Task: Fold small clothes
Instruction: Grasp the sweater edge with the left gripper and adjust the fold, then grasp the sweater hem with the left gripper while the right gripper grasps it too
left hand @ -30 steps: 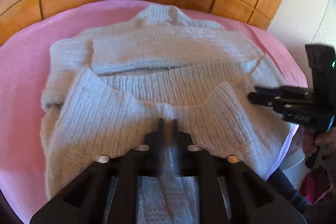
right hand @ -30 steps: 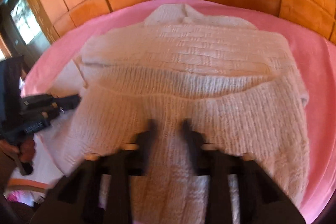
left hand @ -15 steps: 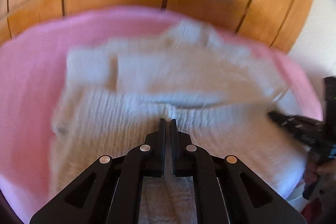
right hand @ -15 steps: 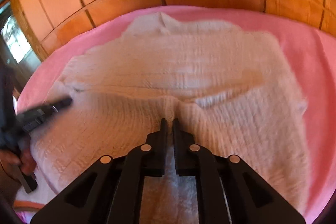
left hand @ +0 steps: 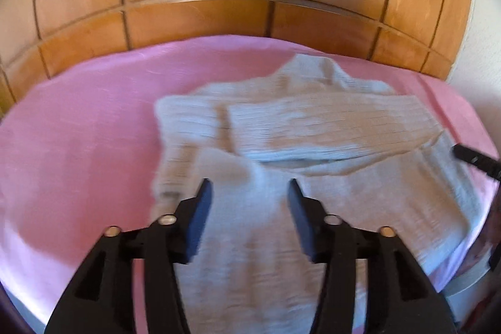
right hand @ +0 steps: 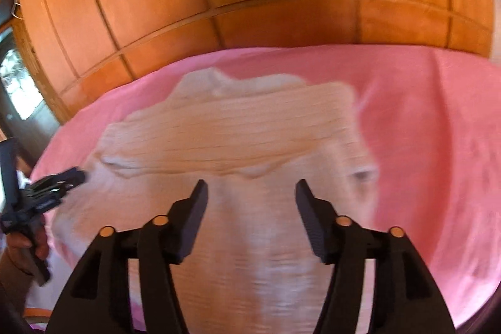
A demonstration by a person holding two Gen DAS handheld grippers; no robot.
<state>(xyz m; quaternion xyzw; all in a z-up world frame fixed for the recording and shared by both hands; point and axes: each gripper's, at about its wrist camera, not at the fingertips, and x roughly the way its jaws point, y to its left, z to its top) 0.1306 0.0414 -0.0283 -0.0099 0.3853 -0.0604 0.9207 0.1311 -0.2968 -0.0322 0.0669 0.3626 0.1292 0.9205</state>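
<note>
Two grippers, left gripper (left hand: 247,193) and right gripper (right hand: 250,193): jaws just opened wide, empty. Sweater (left hand: 313,146) ahead, hem freshly released; lift clear without snagging knit, then smooth fold.

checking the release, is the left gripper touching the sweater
Apart. In the left wrist view the left gripper has just opened, nothing pinched; the sweater lies flat on the pink sheet.

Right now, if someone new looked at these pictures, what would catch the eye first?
A pale knitted sweater lies partly folded on a bright pink sheet, its sleeve laid across the chest. Behind the bed rises glossy wooden panelling. In front, the left tool and right tool have just been opening, with nothing gripped between them.
</note>
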